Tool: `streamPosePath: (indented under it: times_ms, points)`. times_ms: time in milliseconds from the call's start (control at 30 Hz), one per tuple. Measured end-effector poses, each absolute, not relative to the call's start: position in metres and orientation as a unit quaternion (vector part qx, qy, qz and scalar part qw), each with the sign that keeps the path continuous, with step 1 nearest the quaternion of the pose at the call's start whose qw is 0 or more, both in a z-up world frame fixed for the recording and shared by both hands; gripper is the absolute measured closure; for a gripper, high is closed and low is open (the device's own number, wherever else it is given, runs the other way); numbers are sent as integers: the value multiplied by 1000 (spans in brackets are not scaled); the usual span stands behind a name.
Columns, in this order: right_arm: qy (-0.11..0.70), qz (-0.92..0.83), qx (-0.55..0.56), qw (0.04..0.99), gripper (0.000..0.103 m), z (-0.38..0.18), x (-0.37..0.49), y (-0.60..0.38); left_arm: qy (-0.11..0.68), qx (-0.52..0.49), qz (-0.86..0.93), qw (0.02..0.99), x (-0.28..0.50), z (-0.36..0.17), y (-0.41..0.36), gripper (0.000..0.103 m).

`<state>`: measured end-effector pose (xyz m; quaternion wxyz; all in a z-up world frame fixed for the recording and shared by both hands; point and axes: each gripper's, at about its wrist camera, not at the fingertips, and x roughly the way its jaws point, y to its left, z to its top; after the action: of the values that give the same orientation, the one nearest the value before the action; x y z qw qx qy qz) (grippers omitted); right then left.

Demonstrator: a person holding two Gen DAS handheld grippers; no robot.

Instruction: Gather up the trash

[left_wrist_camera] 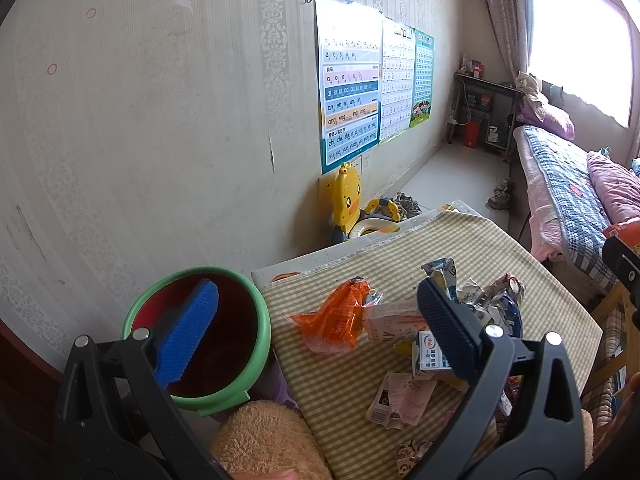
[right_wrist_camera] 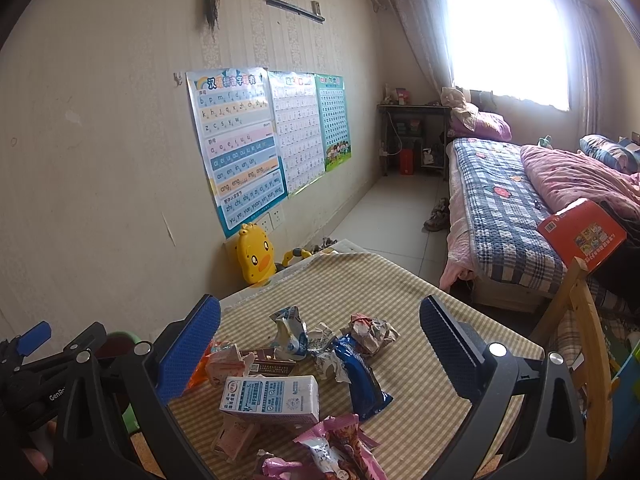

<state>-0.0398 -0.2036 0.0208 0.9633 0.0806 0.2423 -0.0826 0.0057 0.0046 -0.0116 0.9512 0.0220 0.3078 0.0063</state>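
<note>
Trash all sits piled on the checked counter, bin beside it looks empty, left claw and right claw both spread, holding nothing, so collecting has barely begun.

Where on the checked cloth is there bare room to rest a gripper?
Bare: the far half of the checked cloth, beyond the crumpled wrapper, and the right strip beside the blue wrapper. Crowded: the near middle around the milk carton and orange wrapper.

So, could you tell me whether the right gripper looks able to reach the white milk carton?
Probably yes: the right gripper is open, and the milk carton lies uncovered between its fingers.
</note>
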Motion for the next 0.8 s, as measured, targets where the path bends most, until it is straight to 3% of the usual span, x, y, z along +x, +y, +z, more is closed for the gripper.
streamPosePath:
  times_ms: [700,800]
  points:
    - [259,-88,83,958,7,9,-38,-211,300,24,25,953,15,-27,18,5]
    - [269,-91,85,955,7,0,-35,-215,345,43,6,937,33,-49,16,5]
